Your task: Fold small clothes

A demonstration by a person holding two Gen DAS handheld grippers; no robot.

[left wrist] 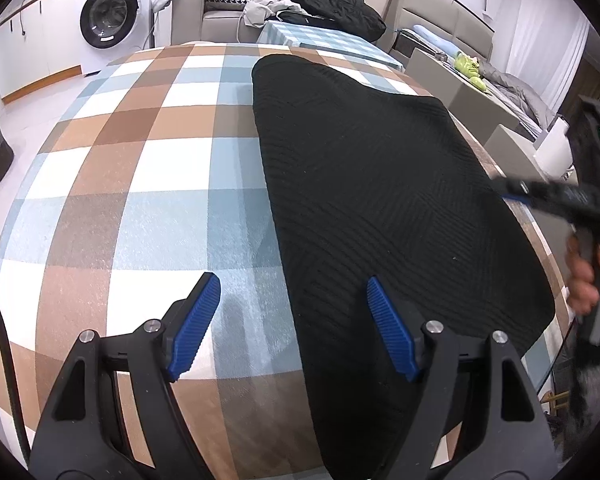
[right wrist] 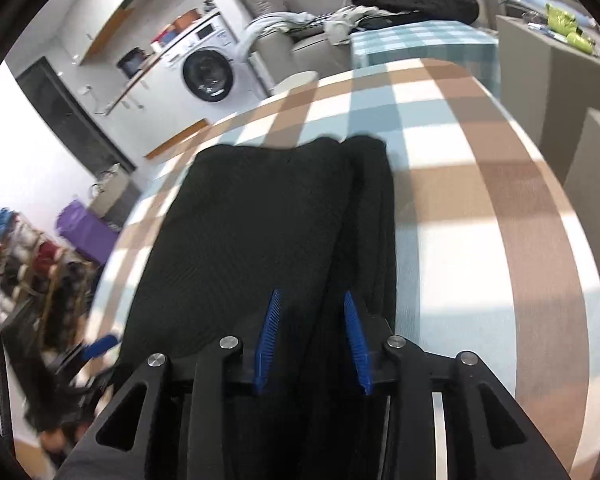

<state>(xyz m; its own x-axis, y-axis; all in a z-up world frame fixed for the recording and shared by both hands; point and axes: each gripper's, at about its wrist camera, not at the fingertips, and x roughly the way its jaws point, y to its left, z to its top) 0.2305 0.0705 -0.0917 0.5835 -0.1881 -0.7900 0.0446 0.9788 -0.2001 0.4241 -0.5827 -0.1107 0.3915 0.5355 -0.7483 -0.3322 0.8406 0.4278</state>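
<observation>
While the black garment (left wrist: 380, 200) lies flat toward the bench's (left wrist: 140, 160) right edge, a loose pinch could let its folded right side slump open. Left hand-held gripper (left wrist: 294, 324) hangs released above the garment's near left edge; right hand-held gripper (right wrist: 312, 340), fingers part-spread, straddles that doubled strip without clamping it.

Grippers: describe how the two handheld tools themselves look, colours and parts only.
Both the left gripper and right gripper have black frames with triangular cut-outs, silver round pivot bolts, and blue ribbed finger pads. A black cable curves along the left edge of each view. A bare hand, no sleeve showing, grips a grey handle.
</observation>
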